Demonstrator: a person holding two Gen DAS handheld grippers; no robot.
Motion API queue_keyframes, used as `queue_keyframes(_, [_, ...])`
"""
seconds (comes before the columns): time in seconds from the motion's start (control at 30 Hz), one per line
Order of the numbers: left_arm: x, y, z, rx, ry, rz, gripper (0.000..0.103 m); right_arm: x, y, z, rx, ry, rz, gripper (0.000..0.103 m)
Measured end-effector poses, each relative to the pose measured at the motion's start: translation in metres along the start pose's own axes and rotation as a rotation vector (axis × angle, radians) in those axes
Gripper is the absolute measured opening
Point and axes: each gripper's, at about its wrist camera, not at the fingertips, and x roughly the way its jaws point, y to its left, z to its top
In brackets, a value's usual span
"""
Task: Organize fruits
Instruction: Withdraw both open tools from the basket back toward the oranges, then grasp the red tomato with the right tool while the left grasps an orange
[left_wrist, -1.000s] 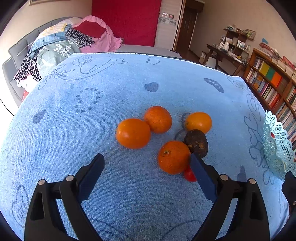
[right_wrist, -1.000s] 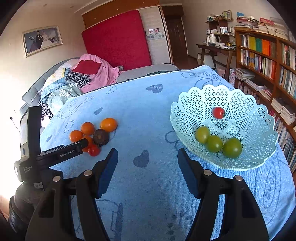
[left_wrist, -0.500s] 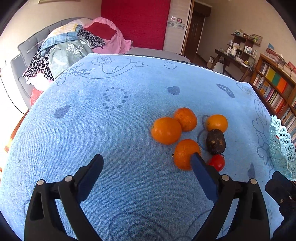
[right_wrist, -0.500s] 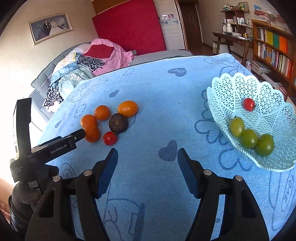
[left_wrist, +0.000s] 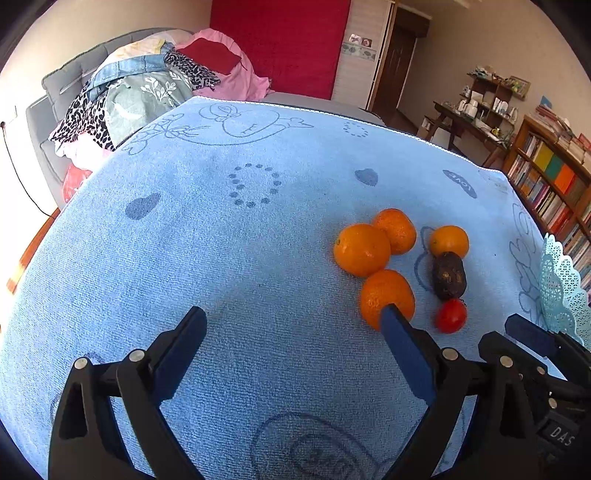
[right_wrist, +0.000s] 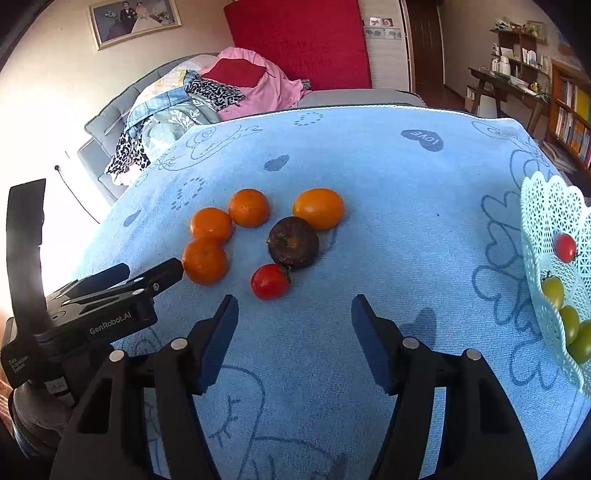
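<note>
R gripper (right_wrist: 293, 314) jaws apart w/ nothing between, just been closing some; red tomato (right_wrist: 270, 281) just beyond its tips, touching dark fruit (right_wrist: 293, 242). Oranges (right_wrist: 205, 260) beside tomato. L gripper (left_wrist: 291, 325) wide open, empty

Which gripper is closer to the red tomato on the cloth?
Right. The right gripper hangs open just before the red tomato; the left gripper, also open, is off beside the oranges.
</note>
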Motion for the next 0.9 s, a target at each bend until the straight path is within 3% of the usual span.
queue_keyframes(0.27, [-0.006,0.008,0.001,-0.010,-0.018,-0.013,0.094,0.025,0.011,0.008,-0.022,0.036,0.019,0.050])
queue_keyframes(0.57, [-0.009,0.010,0.002,-0.009,-0.031,-0.010,0.094,0.041,0.017,0.009,-0.046,0.045,0.005,0.029])
queue_keyframes(0.9, [-0.011,-0.004,0.003,0.029,-0.040,-0.025,0.094,0.030,0.009,0.002,-0.021,0.015,-0.005,0.028])
